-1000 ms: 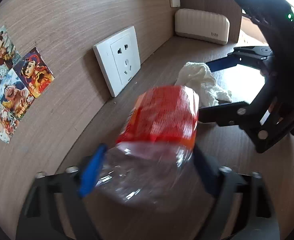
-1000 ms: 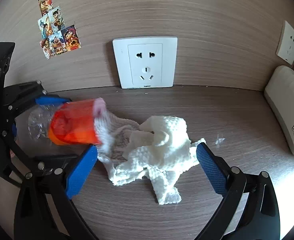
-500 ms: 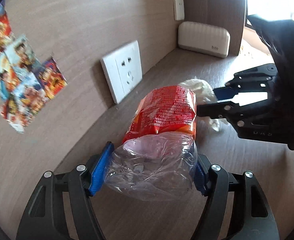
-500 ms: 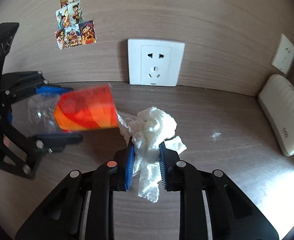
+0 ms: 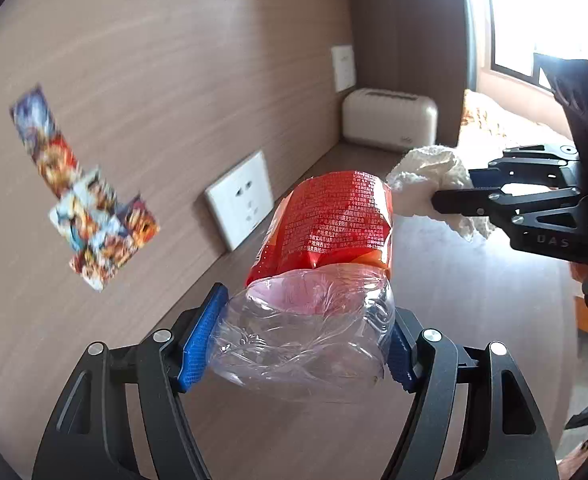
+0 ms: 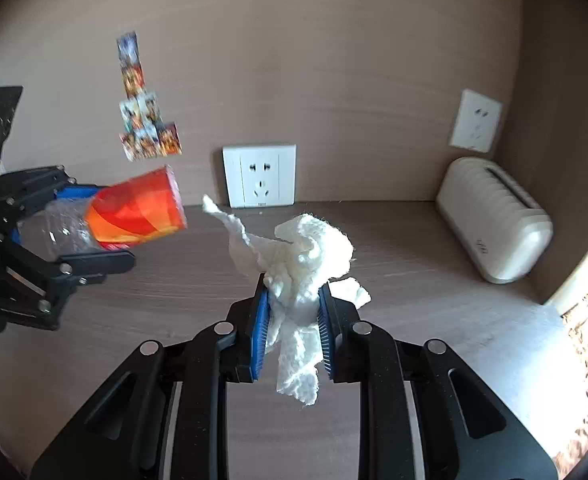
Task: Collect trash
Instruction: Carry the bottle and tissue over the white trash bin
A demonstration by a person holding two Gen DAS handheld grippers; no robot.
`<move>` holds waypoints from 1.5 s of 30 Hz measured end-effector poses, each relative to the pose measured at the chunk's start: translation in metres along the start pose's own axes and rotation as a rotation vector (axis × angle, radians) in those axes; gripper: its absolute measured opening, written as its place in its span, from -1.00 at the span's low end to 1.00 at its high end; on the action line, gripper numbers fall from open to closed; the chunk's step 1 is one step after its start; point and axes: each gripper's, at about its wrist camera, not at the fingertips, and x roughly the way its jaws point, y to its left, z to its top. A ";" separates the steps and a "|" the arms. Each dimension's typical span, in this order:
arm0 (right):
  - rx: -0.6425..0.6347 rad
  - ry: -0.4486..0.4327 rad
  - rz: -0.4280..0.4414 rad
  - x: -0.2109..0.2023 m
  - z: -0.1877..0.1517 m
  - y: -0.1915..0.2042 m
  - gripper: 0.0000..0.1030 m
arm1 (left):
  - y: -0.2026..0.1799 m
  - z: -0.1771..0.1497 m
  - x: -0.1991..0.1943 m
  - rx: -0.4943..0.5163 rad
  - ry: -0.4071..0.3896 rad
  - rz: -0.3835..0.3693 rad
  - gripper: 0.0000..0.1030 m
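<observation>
The crushed plastic bottle [image 5: 314, 292] hangs clear of the desk [image 5: 454, 280], pinched across its clear base by the left gripper [image 5: 298, 340], long axis running toward twelve o'clock from the fingers. Its red label carries small white print, too fine to read. At two o'clock, the right gripper [image 6: 291, 328] is clamped tight on a wad of paper towel [image 6: 306, 264], also lifted. "DAS" shows on that gripper's body; the beige box's [image 6: 494, 220] logo is illegible.

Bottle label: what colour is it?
Red and orange on the bottle label, clearest in the right wrist view.
</observation>
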 end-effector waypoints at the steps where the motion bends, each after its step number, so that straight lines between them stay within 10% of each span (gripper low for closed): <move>1: 0.002 -0.009 -0.005 -0.008 -0.001 -0.001 -0.54 | -0.008 0.003 -0.006 0.008 -0.009 -0.002 0.35; 25: 0.240 -0.120 -0.245 -0.286 -0.140 -0.075 -0.51 | -0.267 0.035 -0.088 0.164 -0.085 -0.255 0.35; 45: 0.530 -0.030 -0.385 -0.356 -0.300 -0.137 -0.47 | -0.460 -0.008 -0.037 0.327 0.081 -0.480 0.35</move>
